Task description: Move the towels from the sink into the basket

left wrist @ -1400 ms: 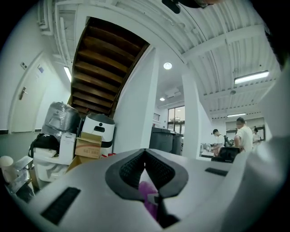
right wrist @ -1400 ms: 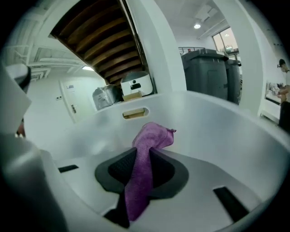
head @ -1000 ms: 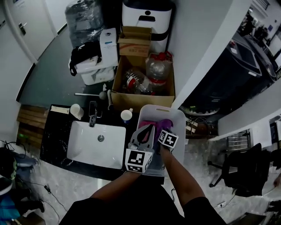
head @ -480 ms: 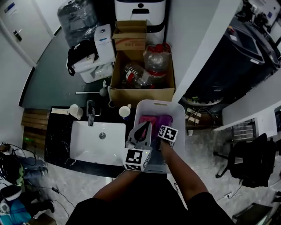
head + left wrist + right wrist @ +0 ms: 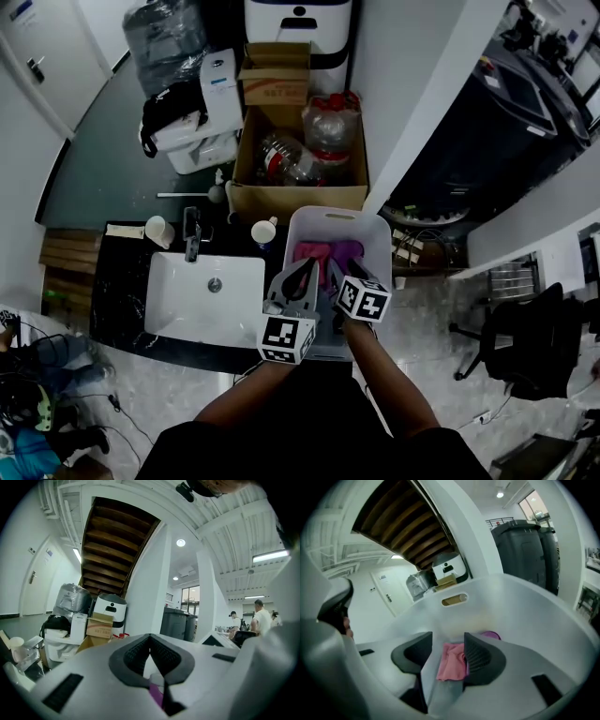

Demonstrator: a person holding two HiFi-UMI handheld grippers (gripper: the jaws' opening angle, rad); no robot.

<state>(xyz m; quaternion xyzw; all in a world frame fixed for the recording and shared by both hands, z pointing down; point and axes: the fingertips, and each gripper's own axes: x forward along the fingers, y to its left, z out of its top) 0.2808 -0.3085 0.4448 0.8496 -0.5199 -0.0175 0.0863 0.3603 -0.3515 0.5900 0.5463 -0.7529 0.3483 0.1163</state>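
Observation:
A white basket stands right of the white sink, whose basin shows no towel. A pink towel and a purple towel lie in the basket. My right gripper hangs over the basket, open; its jaws have just been opening. In the right gripper view the right gripper frames the pink towel lying below, untouched by the pads, with the purple towel behind. My left gripper hovers at the basket's left rim. In its own view the left gripper is shut on nothing.
A faucet and two cups stand on the black counter behind the sink. Beyond the counter are a cardboard box of bottles and a white dispenser. The basket's far wall has a handle slot.
My right gripper has lifted up out of the basket and its jaws have spread apart, leaving the pink towel lying inside. The left gripper has stayed where it was.

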